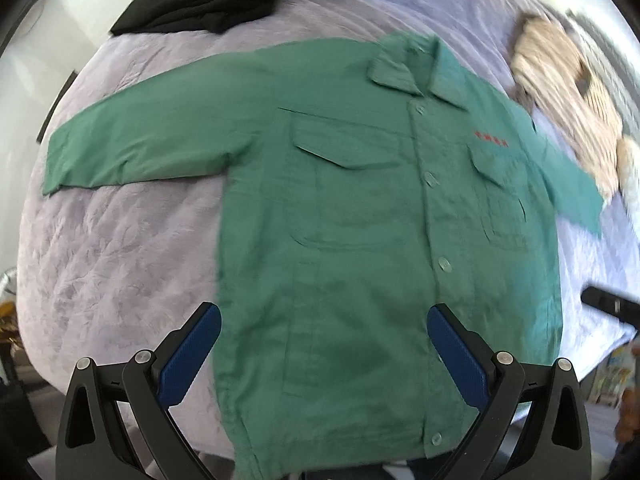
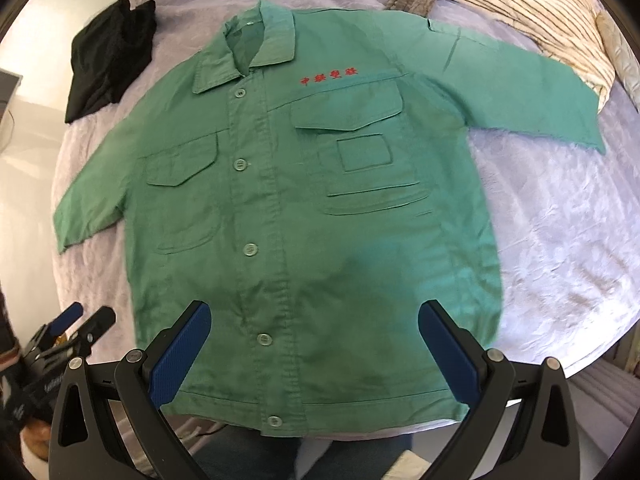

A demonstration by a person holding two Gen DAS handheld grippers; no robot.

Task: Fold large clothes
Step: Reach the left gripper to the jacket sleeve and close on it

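A green shirt (image 2: 304,208) lies flat and buttoned on the lavender bed (image 2: 560,240), sleeves spread. The left gripper (image 1: 324,344) and right gripper (image 2: 316,340) hover above its hem, jaws wide apart, holding nothing.

Bare bedspread (image 2: 540,240) flanks the shirt; black garment (image 2: 108,60), striped blanket (image 2: 520,4) crowd the far corners

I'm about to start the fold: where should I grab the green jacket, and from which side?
Take the green jacket by its sleeve cuffs, each hand-held gripper coming in from its own outer side. It lies flat, buttoned, front up, with both sleeves spread outward, so the cuff edges are free to pinch and carry inward.
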